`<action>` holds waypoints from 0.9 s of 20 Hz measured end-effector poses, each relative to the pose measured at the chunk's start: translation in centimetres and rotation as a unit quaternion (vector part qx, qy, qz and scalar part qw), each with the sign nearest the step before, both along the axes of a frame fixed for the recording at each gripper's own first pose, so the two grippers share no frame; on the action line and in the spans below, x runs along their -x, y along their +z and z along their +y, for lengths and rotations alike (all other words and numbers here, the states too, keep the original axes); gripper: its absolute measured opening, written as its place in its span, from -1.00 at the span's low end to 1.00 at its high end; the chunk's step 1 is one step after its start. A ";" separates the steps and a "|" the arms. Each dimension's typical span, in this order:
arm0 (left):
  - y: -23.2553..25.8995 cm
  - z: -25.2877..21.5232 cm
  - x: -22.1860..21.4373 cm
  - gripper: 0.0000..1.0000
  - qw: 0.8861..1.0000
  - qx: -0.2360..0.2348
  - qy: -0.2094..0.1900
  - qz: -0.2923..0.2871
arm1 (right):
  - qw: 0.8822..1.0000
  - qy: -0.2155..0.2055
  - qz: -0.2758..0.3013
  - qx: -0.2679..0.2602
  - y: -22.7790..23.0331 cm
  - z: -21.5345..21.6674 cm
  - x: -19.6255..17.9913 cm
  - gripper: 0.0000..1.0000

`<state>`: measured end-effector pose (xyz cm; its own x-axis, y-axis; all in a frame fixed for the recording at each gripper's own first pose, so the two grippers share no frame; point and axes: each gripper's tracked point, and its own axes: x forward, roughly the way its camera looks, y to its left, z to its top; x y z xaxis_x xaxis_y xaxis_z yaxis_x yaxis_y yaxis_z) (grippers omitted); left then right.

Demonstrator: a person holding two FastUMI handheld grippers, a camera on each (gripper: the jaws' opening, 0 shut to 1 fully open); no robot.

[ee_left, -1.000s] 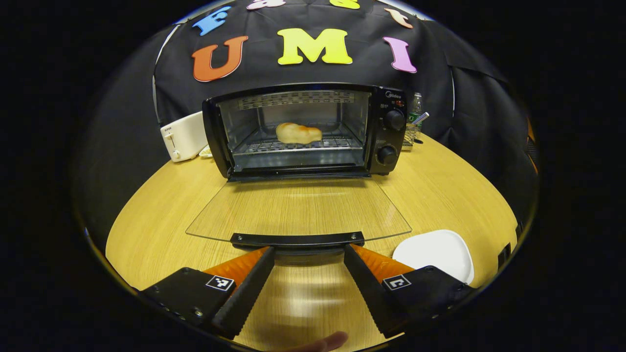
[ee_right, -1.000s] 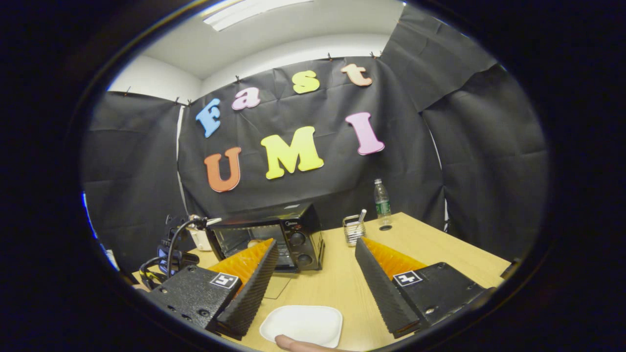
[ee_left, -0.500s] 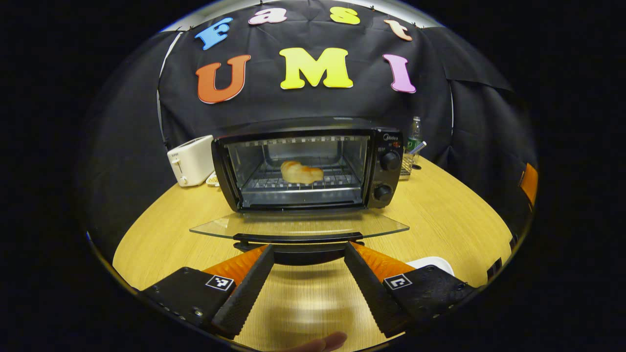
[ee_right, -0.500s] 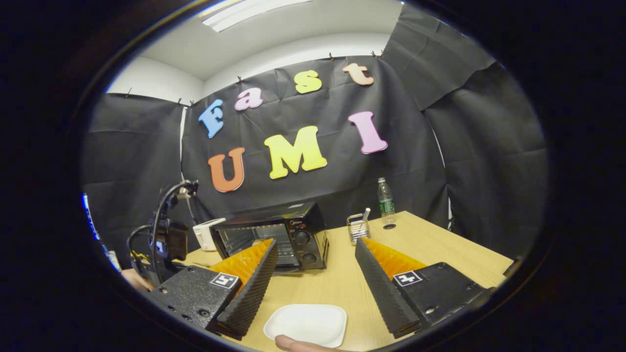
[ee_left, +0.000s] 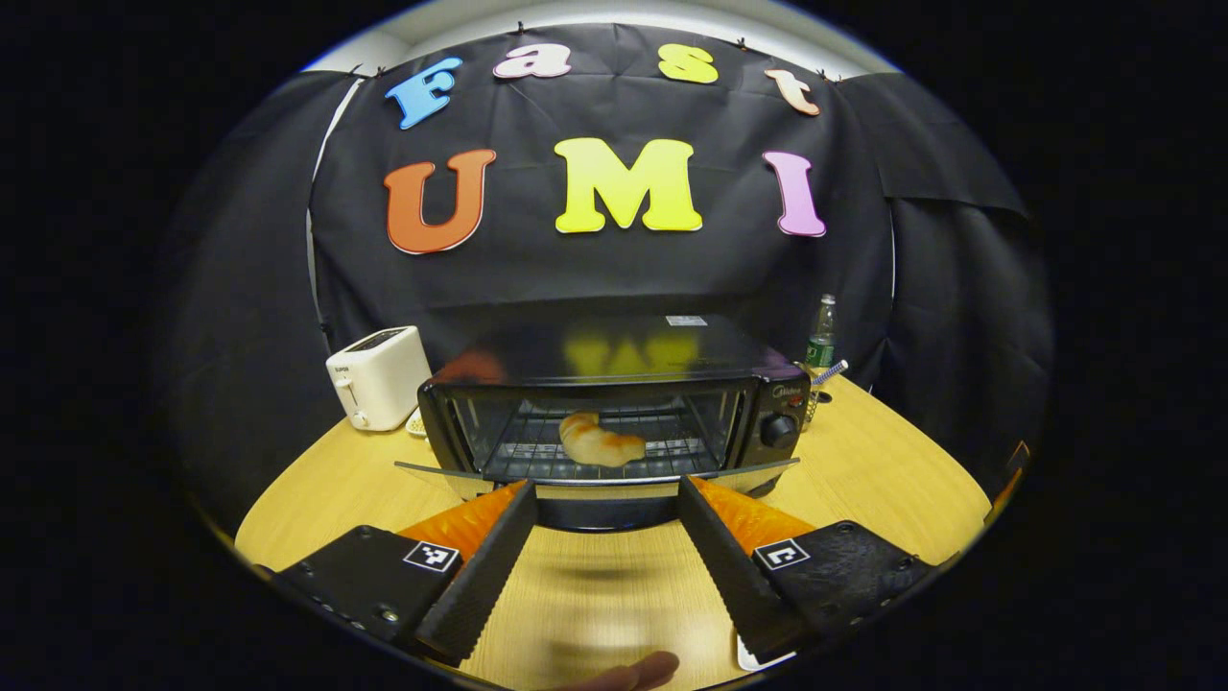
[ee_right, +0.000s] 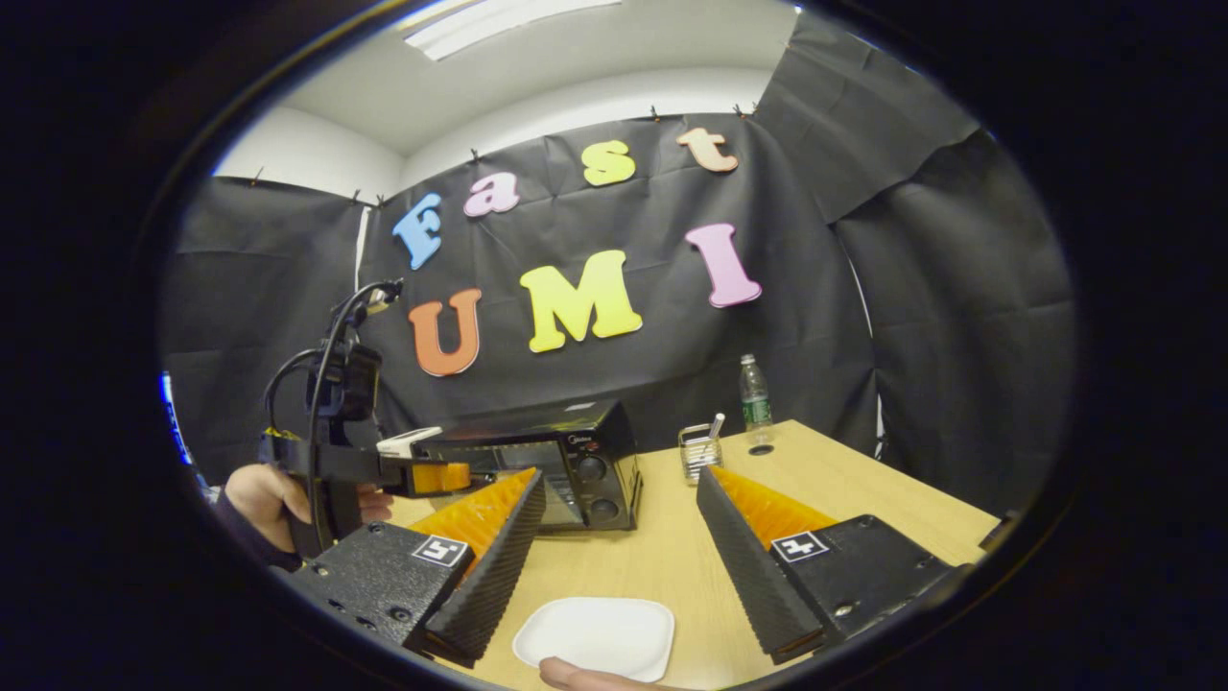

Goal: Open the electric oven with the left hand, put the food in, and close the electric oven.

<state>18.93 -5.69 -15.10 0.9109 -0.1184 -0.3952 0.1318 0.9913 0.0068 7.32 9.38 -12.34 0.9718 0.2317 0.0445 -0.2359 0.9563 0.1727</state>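
With the food on the oven rack, the wide-open, empty left hand-held gripper has raised the door from flat to part-closed since a second ago.

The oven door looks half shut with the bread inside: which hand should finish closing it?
Left, probably. The left gripper is open right at the oven door. The right gripper is open above the white plate, away from the oven.

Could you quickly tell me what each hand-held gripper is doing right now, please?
Left hand-held gripper: open, fingers either side of the oven door's handle, not clamped.
Right hand-held gripper: open, holding nothing, above the white plate.
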 end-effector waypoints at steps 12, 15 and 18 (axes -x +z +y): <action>6.0 3.9 -0.3 0.86 0.997 0.057 0.011 -0.053 | 1.000 -0.012 0.002 0.021 0.5 0.6 0.8 0.90; 8.2 5.1 2.7 0.86 0.995 0.059 0.012 -0.083 | 1.000 -0.020 -0.009 0.022 2.3 0.6 2.3 0.90; 10.8 5.8 5.7 0.85 0.992 0.057 0.012 -0.113 | 0.999 -0.035 -0.022 0.036 4.3 0.3 4.0 0.90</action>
<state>13.23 0.10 -4.28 0.9778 -0.1284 -0.1654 0.1168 0.9901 -0.0785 3.32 9.67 -8.06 0.9829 0.1683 0.0741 -0.1750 0.9800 0.0946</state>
